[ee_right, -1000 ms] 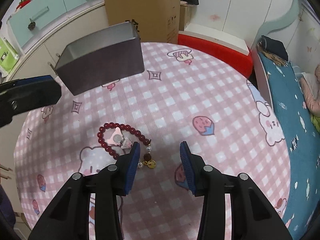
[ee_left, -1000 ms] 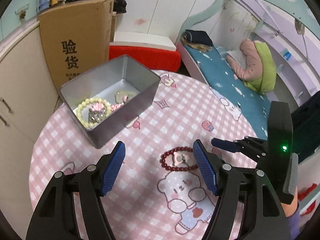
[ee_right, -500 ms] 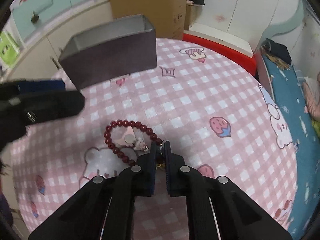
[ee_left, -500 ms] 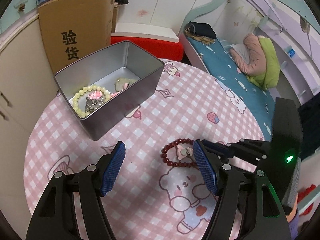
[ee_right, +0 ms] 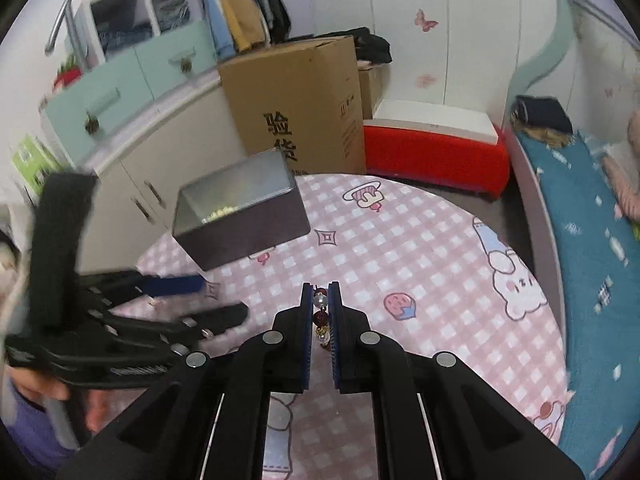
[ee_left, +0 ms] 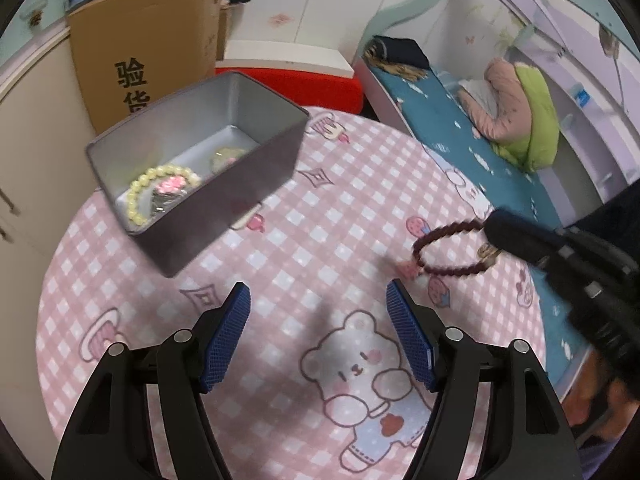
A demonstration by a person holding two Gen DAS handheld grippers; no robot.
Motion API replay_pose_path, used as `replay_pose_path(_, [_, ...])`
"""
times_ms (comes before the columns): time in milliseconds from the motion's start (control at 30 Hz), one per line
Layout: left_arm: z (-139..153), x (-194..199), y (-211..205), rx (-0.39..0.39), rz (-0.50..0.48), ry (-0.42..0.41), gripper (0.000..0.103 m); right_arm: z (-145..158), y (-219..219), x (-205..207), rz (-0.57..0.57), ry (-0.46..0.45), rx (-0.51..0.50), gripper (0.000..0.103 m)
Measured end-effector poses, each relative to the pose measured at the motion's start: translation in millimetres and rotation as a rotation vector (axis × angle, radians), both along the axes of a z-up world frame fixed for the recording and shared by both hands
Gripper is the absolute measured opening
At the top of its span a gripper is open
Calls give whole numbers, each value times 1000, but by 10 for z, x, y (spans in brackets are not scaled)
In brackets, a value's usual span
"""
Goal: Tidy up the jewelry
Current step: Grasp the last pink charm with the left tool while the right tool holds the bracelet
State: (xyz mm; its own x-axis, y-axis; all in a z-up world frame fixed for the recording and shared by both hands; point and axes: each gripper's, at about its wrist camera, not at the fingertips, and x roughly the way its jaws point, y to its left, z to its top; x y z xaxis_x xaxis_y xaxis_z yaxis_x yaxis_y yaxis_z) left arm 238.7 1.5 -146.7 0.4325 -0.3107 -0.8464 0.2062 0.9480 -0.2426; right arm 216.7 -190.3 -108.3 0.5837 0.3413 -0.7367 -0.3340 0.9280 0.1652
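Right claw (ee_right: 321, 307) pinched on dark red bead bracelet (ee_left: 452, 249), left claw (ee_left: 318, 304) spread, idle; carry high over grey metal tin's (ee_left: 260, 168) rim, release low inside.

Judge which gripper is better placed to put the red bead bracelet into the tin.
Right. The right gripper is shut on the red bead bracelet, lifted off the table; the left gripper is open and empty. The tin lies ahead.

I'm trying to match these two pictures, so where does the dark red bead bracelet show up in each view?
Left wrist view: dark red bead bracelet right of centre, hanging from the right gripper.
Right wrist view: bracelet low centre, pinched between the shut jaws.
Shared landmark: metal tin on the pink checked tablecloth.
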Motion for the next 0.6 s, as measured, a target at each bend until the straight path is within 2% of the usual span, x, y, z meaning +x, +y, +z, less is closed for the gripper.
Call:
replay_pose_path(100, [-69, 24, -108, -1, -8, 19, 71, 53, -171, -47, -25, -6, 33, 7])
replay_pose_path(300, [-226, 111, -447, 13, -46, 54, 71, 35, -470, -36, -80, -11, 22, 7])
replay_pose_path(500, [-404, 221, -739, 55, -77, 95, 71, -138, -682, -53, -103, 23, 17, 7])
replay_pose_path(600, [-410, 239, -872, 85, -92, 88, 71, -212, -713, -41, -102, 36, 16, 7])
